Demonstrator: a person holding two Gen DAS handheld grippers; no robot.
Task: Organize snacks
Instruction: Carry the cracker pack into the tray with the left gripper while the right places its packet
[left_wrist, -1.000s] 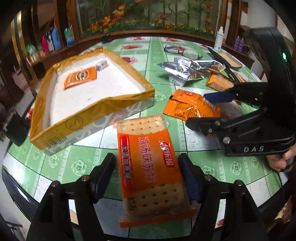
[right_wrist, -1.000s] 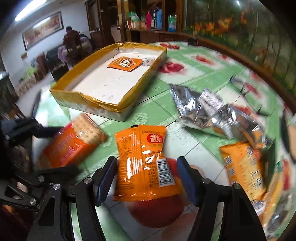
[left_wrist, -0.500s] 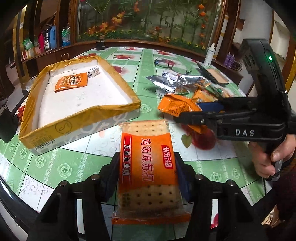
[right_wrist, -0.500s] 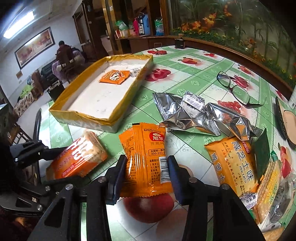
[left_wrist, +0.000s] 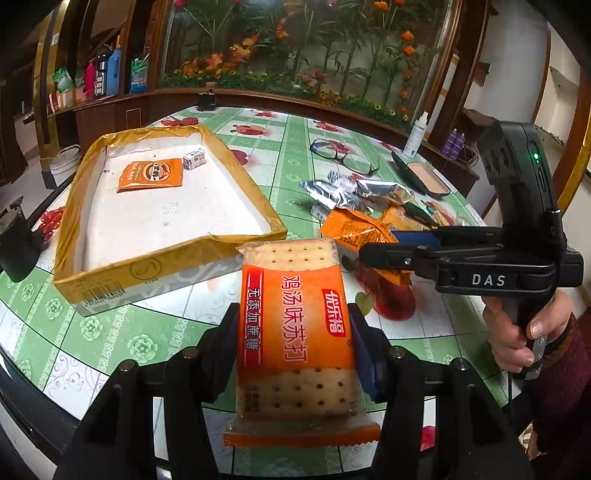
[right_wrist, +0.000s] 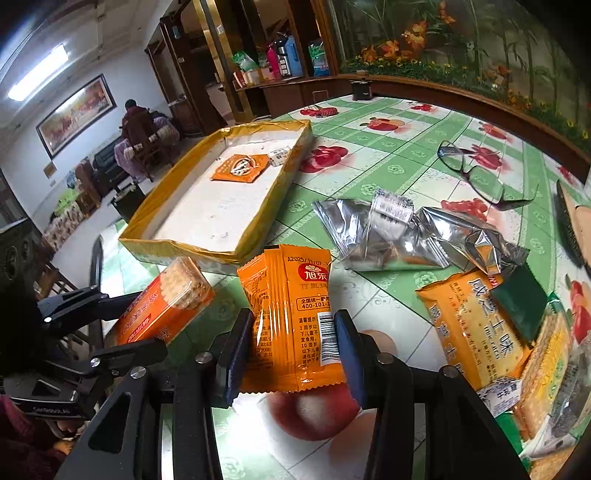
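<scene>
Green floral counter (left_wrist: 122, 332), cluttered dining room. Left tongs (left_wrist: 295, 343) clamped on cracker pack (left_wrist: 295, 325), right tongs (right_wrist: 291, 343) clamped on orange sachet (right_wrist: 291, 314); both jaws just closed on them. Tray (left_wrist: 173, 254) ahead-left of both tongs, holds only one orange packet (left_wrist: 151, 175) and small box (left_wrist: 194, 159). Left to do: silver bags (right_wrist: 384, 236), yellow cracker pack (right_wrist: 472, 325) right of right tongs. Early stage.

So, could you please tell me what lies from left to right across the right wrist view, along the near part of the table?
Left gripper holding the cracker pack → orange snack packet between the right gripper's fingers → yellow biscuit pack → dark green packet.
</scene>
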